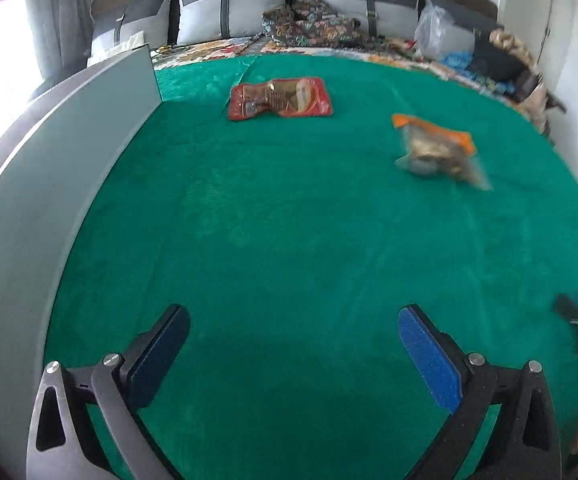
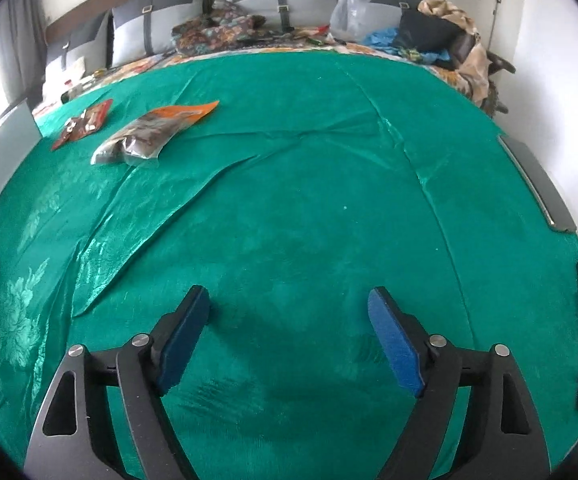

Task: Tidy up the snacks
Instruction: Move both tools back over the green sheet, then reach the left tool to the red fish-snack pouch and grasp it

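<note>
Both grippers stand wide and empty over the green cloth: the left gripper and the right gripper. Far ahead lie the red packet and the orange packet, apart from each other. I think the slippery folded cloth could bunch under a packet during a grab. Only the left view shows the grey board large; only the right view shows the folds.
</note>
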`<state>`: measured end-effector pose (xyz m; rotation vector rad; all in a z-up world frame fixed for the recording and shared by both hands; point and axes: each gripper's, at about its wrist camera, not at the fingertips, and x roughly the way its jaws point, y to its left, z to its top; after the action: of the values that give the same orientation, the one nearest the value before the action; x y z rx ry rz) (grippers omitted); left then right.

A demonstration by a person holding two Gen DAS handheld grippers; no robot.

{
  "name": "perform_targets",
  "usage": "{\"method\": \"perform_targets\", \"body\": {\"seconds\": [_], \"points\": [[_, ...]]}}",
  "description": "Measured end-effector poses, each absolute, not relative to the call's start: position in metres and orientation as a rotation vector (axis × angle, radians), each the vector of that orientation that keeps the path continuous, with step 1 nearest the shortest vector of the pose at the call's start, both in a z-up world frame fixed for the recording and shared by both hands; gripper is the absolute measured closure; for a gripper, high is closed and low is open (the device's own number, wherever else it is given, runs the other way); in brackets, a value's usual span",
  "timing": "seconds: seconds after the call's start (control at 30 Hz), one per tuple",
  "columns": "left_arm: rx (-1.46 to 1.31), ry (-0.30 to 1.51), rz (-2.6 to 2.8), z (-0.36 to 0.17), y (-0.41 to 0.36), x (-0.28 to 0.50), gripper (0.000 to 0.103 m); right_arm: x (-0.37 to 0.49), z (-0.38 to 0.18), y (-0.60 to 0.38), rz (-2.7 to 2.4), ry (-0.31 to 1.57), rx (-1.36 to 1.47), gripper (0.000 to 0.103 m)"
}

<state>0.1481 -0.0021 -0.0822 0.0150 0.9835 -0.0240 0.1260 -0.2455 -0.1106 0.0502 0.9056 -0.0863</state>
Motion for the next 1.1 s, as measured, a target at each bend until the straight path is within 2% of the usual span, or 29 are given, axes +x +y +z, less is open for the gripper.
{"method": "perform_targets", "body": {"seconds": [0.23, 0.87, 1.1], "points": [[-0.008, 0.966, -0.01, -0.099, 0.003, 0.165, 0.0, 0.12, -0.112, -0.246, -0.083, 0.906, 0.049, 0.017], [-0.001, 0.954, -0.021, -0.099, 0.004, 0.163, 0.0, 0.12, -0.113, -0.244, -0.082, 0.907, 0.05, 0.016], [0.042, 1.058, -0.093, -0.095, 0.009, 0.18, 0.0, 0.12, -0.113, -0.244, -0.082, 0.907, 0.05, 0.015]]}}
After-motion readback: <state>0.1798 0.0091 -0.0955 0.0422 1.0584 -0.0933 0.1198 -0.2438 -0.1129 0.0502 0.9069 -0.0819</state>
